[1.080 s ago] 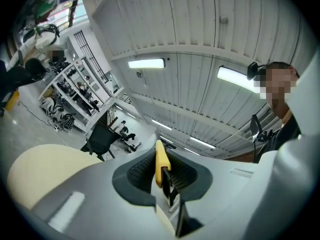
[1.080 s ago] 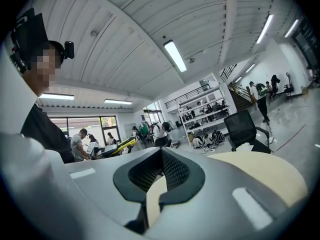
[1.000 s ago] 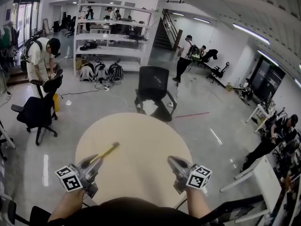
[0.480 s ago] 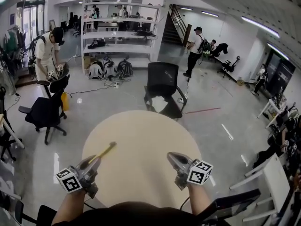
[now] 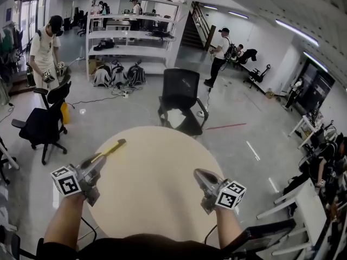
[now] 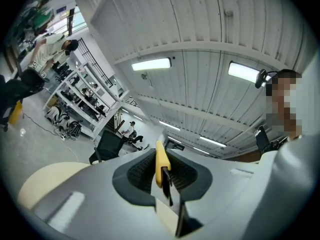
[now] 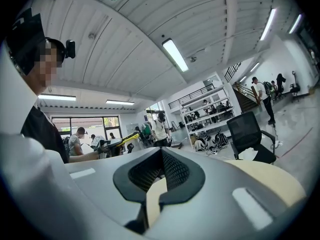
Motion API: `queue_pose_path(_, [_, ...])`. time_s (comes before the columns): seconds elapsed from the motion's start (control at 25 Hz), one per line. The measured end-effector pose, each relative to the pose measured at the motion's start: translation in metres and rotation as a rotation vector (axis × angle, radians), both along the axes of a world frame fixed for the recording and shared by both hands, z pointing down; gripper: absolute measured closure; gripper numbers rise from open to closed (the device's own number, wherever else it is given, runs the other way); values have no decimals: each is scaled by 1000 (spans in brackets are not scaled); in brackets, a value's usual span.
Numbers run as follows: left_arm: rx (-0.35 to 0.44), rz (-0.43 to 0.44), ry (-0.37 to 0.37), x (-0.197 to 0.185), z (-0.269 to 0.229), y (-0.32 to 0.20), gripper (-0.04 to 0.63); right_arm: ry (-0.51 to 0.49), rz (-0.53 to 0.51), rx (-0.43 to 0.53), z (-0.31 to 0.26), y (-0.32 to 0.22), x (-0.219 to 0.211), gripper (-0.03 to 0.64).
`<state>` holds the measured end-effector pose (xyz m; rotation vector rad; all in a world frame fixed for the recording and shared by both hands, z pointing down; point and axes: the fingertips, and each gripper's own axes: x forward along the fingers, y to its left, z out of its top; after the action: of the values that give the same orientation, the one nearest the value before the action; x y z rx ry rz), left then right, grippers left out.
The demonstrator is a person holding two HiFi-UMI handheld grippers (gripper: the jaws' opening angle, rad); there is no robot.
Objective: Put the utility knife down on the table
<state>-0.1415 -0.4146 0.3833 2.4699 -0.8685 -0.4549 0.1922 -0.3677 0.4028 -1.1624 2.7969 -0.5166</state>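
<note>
Left tongs clamped on the slim yellow-handled utility knife — it's up in the air over the round beige worktop's left edge. Right tongs pinched together, empty, near the right edge.

The utility knife is a slim yellow bar with a dark strip along its near part. It is pinched at its rear end between the left gripper's fingers, standing on its thin edge between the pads. It juts straight out past the fingertips, forward and to the right, its yellow tip over the pale round table's left rim
</note>
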Motion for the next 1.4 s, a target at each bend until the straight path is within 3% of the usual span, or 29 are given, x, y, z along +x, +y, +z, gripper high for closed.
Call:
queue_pose_path(0.4, [10,81,-58,51,-11,-114,538,52,39,155,-31,-104,34,603])
queue_pose_path(0.76, [-61,123,-109,100,41,-260,538,102,58,199,-23,-216,62,603])
queue_pose_path(1.08, [-151,151,-187,151,136,-374,538,128,31,183,36,-305,78,603])
queue_pose_path(1.4, [-296,218,-220,203,269,-457,538,132,6,95,143,-377,89,603])
